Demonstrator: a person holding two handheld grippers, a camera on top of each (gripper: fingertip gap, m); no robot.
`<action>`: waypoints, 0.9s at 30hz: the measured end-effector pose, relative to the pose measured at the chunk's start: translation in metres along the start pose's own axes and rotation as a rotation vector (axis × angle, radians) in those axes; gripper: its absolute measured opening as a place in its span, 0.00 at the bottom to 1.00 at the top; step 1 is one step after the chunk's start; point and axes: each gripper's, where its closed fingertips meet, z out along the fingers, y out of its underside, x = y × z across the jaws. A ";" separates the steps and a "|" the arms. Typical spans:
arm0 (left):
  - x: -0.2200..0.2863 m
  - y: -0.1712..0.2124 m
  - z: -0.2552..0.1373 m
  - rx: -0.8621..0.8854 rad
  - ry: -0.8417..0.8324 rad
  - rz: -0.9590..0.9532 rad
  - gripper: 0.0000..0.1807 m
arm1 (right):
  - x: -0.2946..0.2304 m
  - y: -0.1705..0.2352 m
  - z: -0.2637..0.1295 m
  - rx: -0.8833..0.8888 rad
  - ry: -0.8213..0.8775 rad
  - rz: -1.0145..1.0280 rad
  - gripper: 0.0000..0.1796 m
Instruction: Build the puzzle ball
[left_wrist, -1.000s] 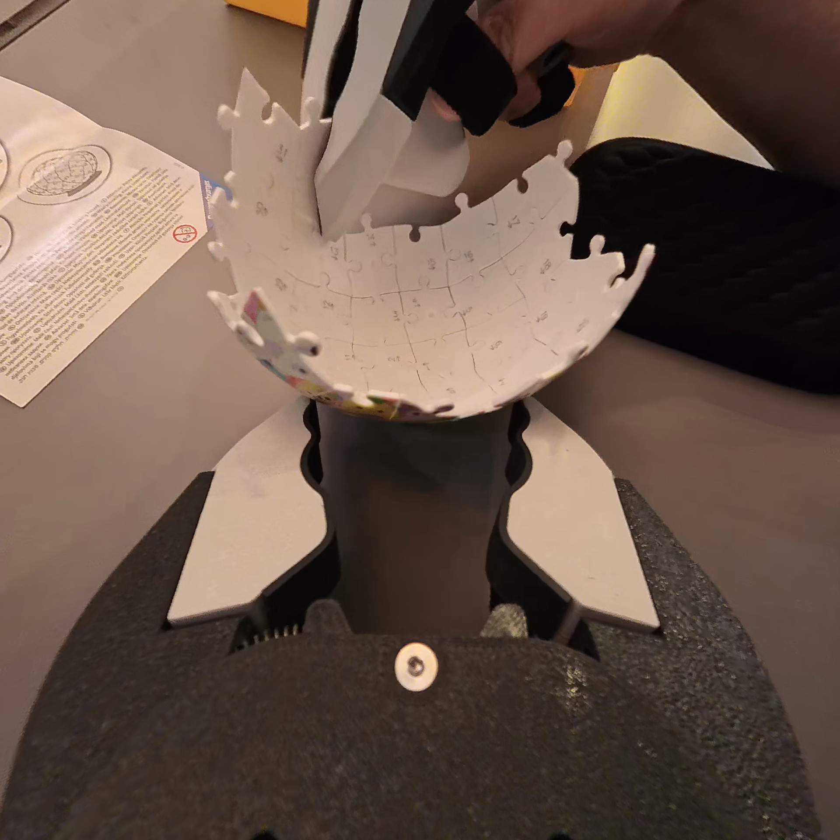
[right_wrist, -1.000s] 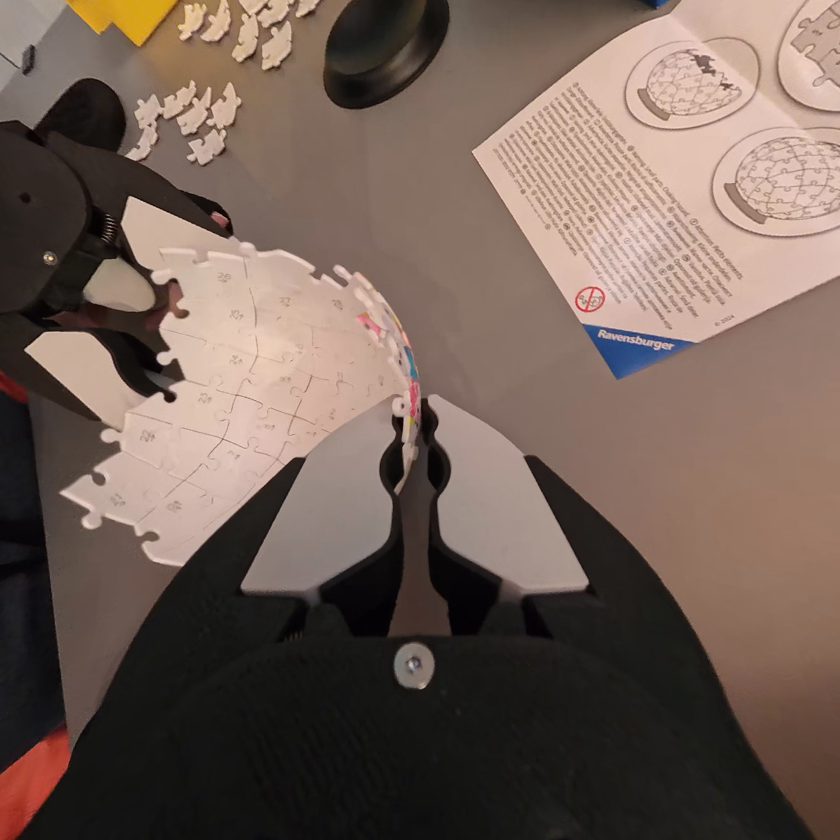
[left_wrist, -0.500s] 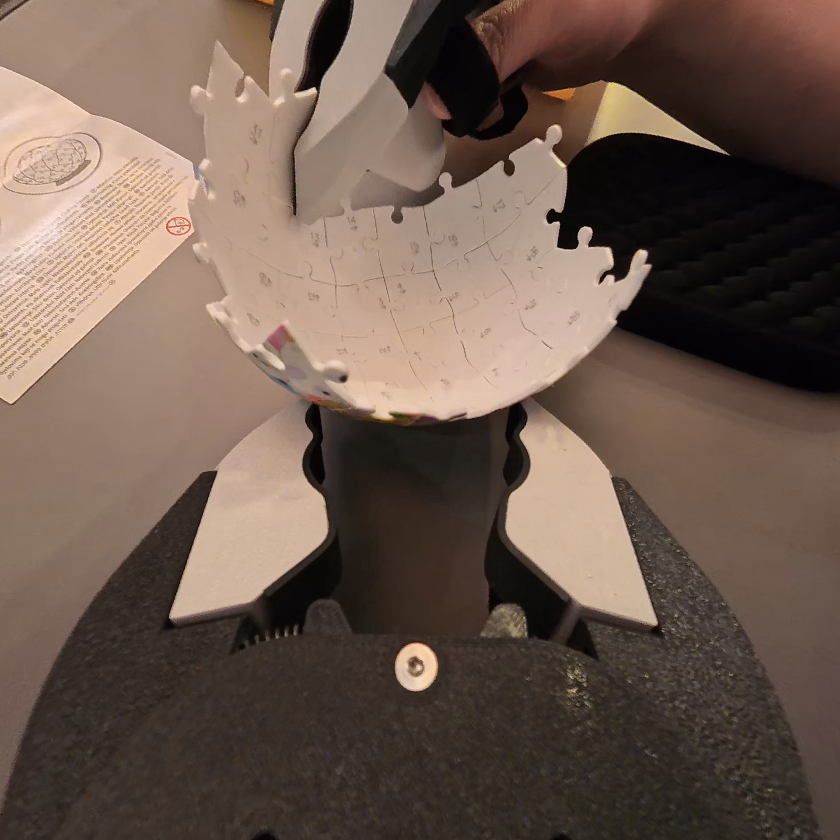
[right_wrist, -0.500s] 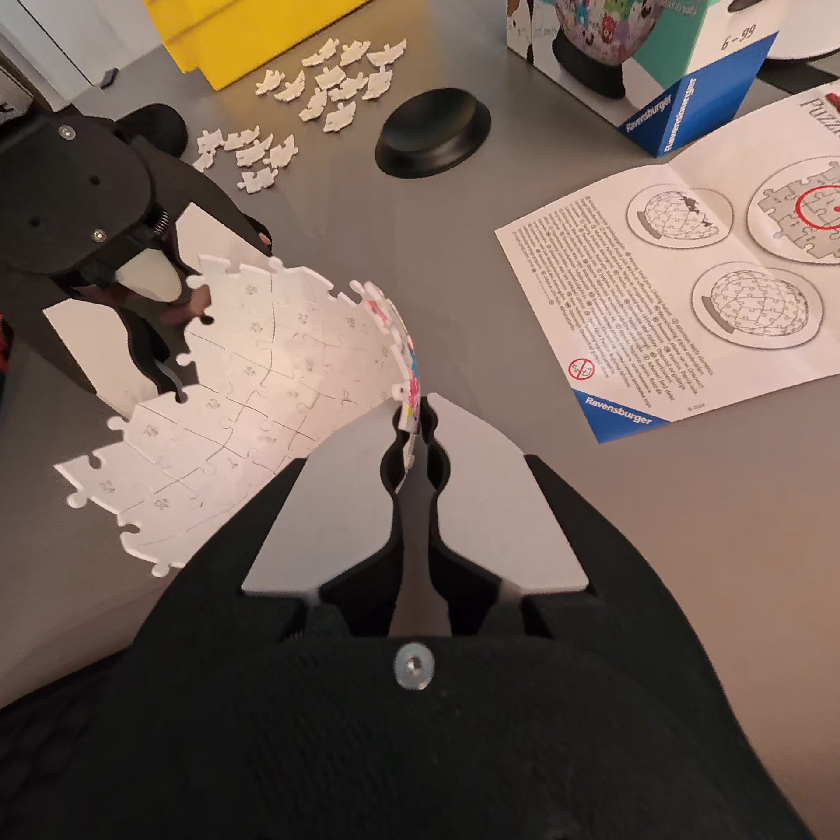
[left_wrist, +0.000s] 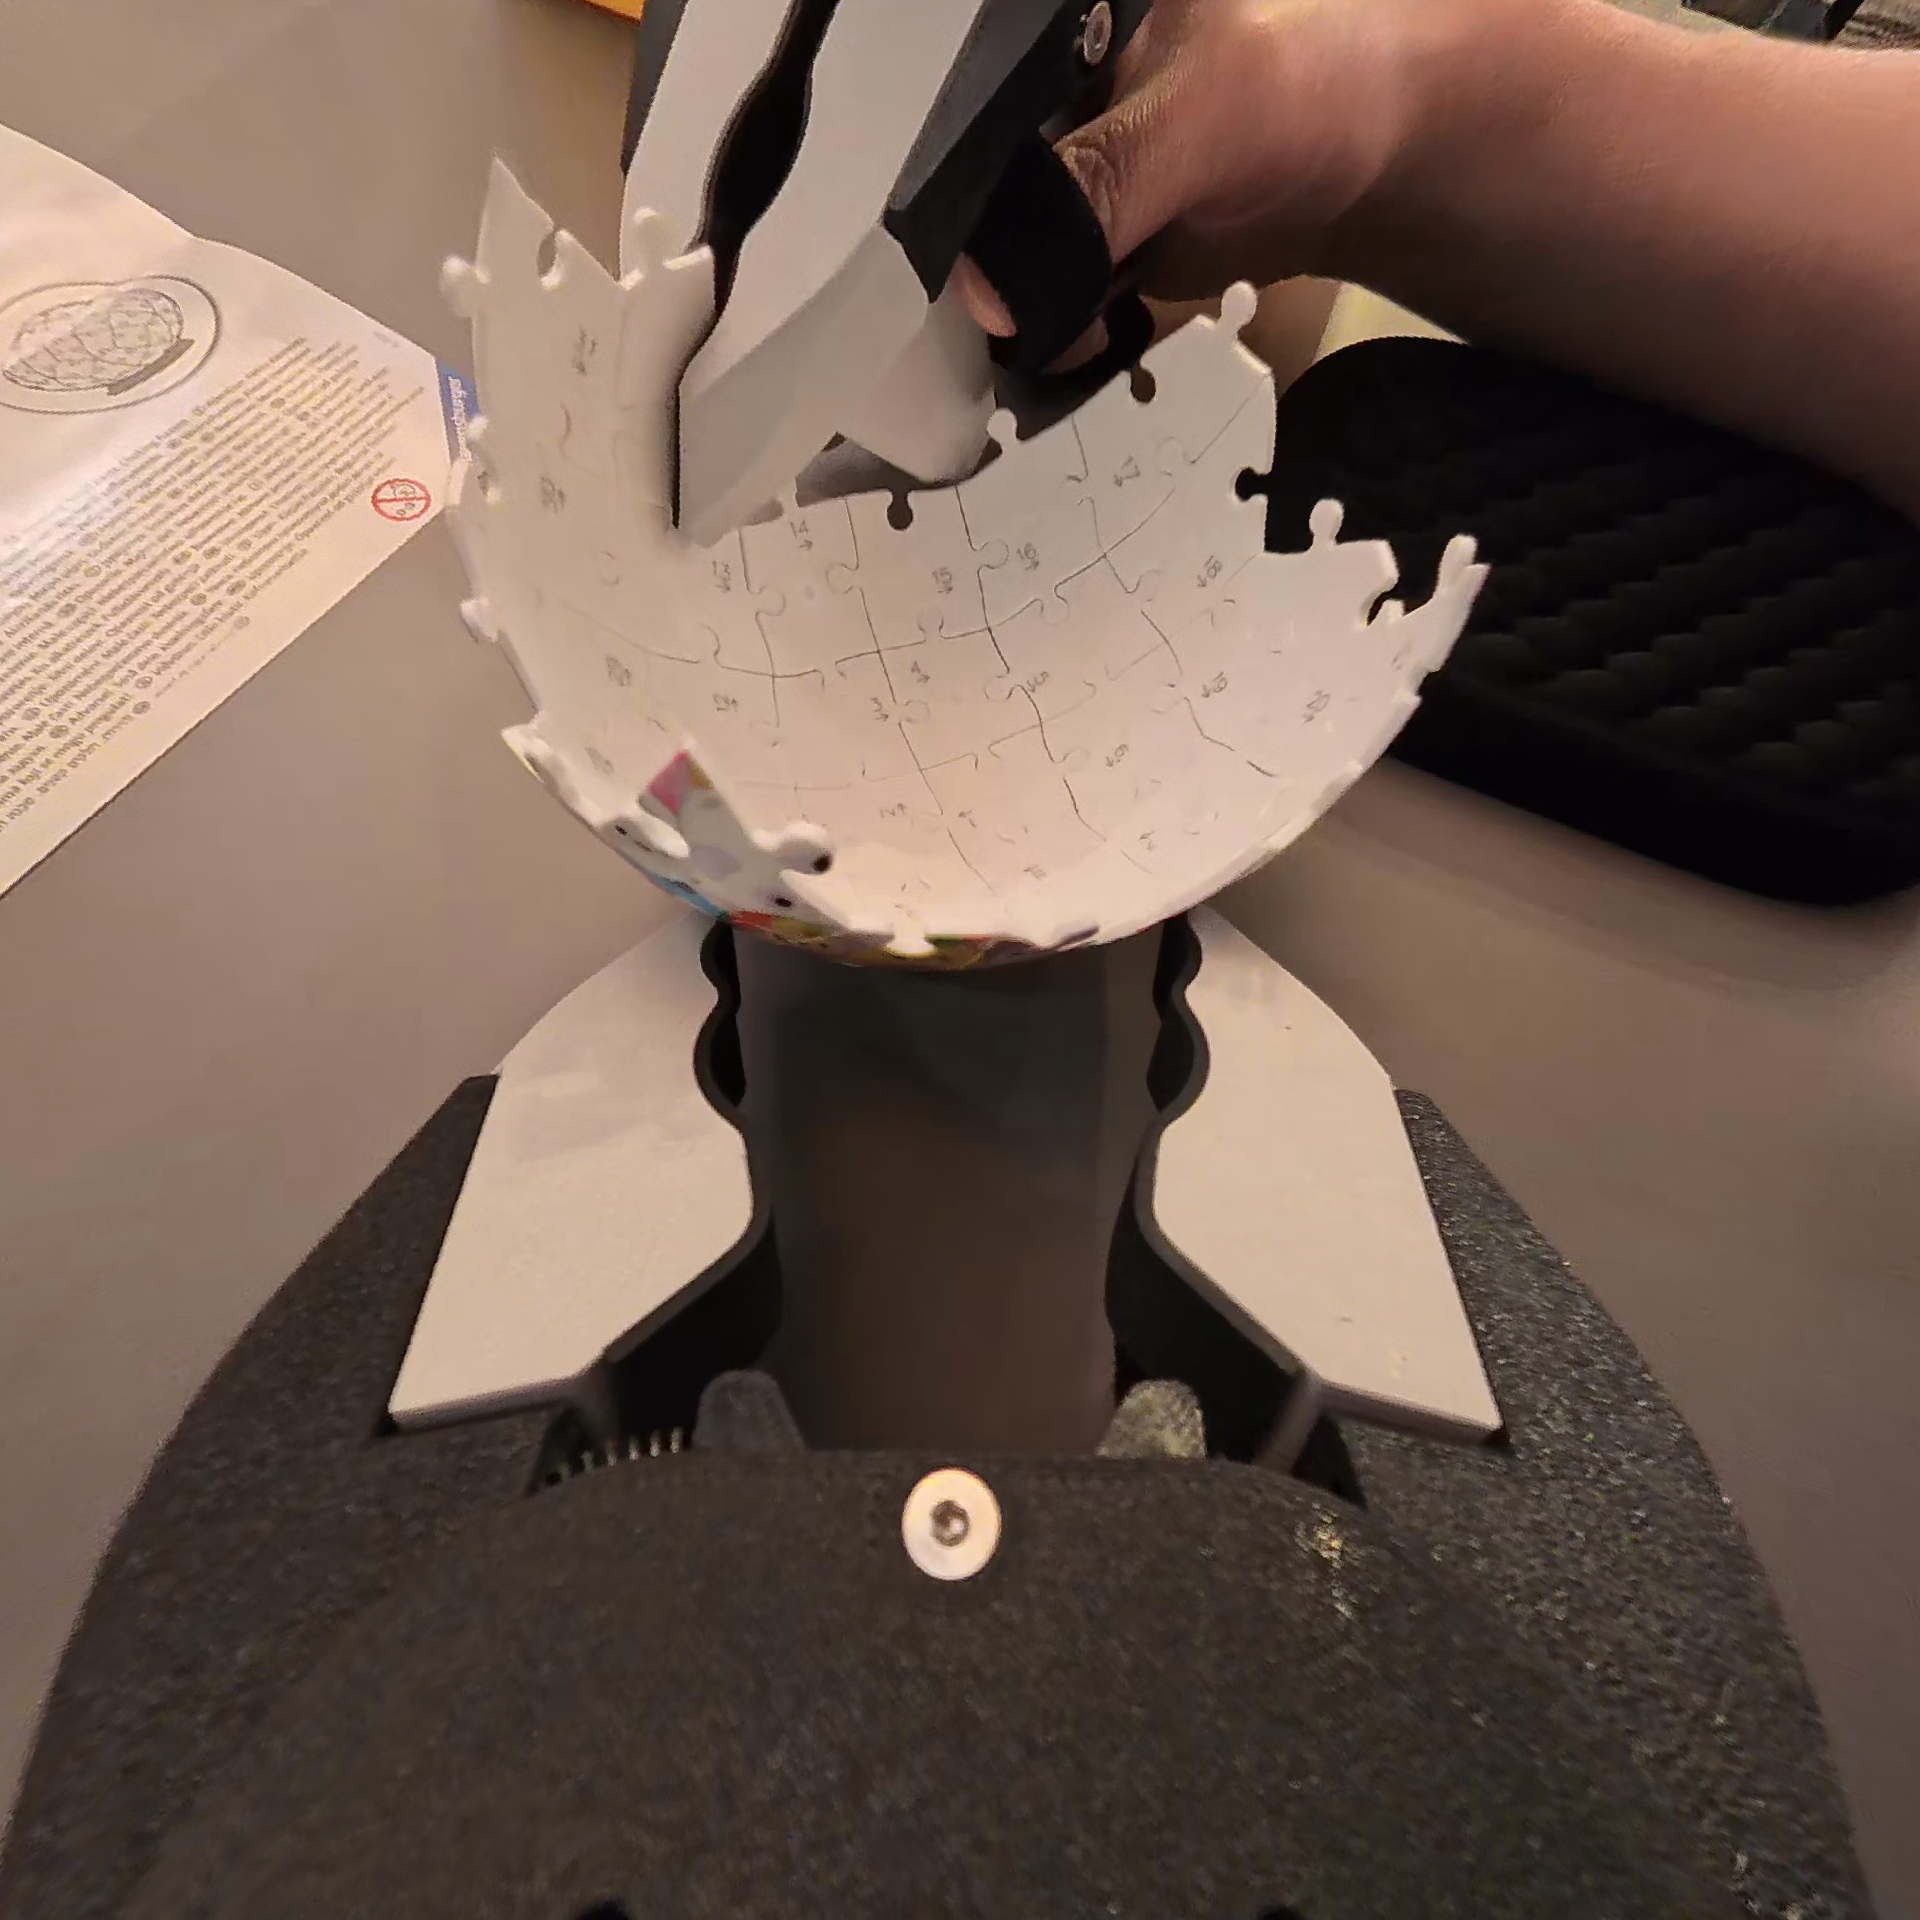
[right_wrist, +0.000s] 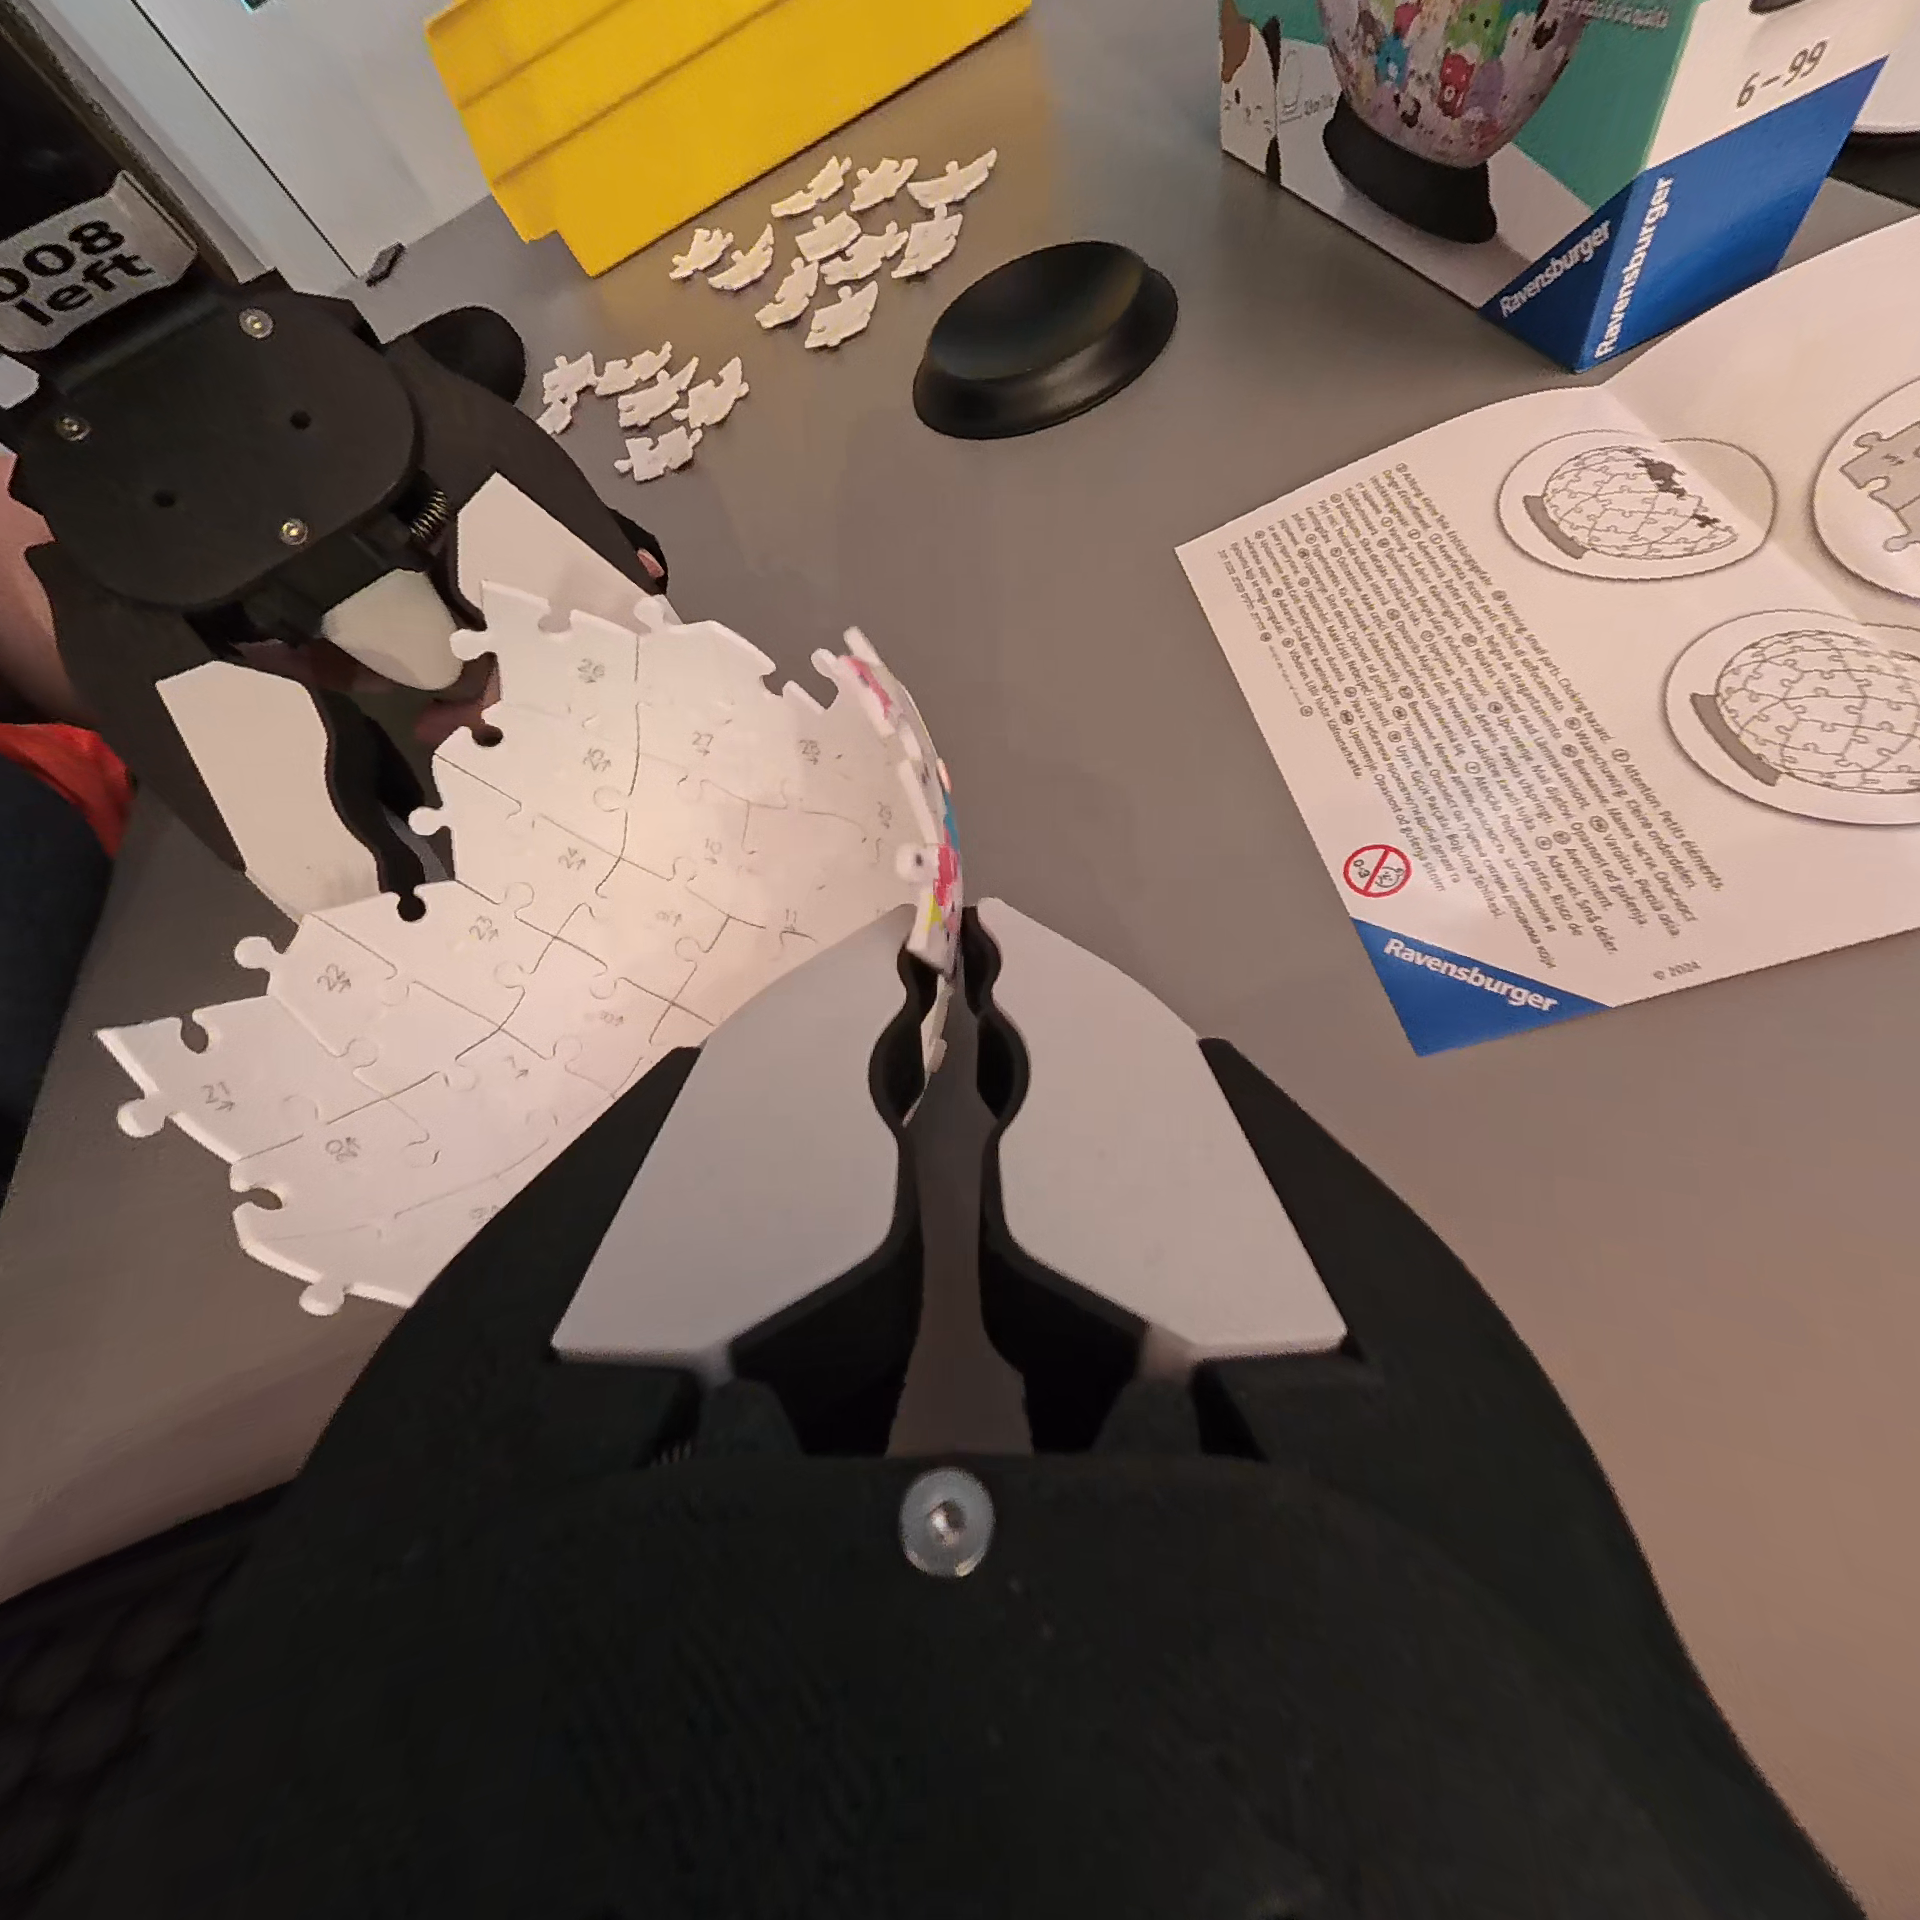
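Right claw (right_wrist: 954, 940) pinches white half-built puzzle ball (right_wrist: 582, 935); left claw (left_wrist: 940, 935) wide.

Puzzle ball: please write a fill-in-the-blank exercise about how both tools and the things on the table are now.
1. The right tool is ___ on the rim of the puzzle shell.
2. The left tool is ___, with its fingers wide apart.
3. The inner face of the puzzle shell is ___ in colour.
4. The loose pieces lie between the yellow box and the ___ stand.

Missing words: shut; open; white; black
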 end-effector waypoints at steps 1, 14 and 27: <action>0.000 0.000 0.000 -0.001 0.001 -0.002 0.43 | 0.000 0.000 0.000 0.000 -0.001 -0.004 0.03; -0.001 -0.001 -0.001 0.008 0.008 -0.017 0.42 | 0.001 -0.003 0.003 0.007 -0.023 -0.003 0.04; -0.002 0.001 -0.001 -0.004 0.006 -0.012 0.42 | 0.002 -0.002 0.004 -0.029 -0.020 -0.001 0.03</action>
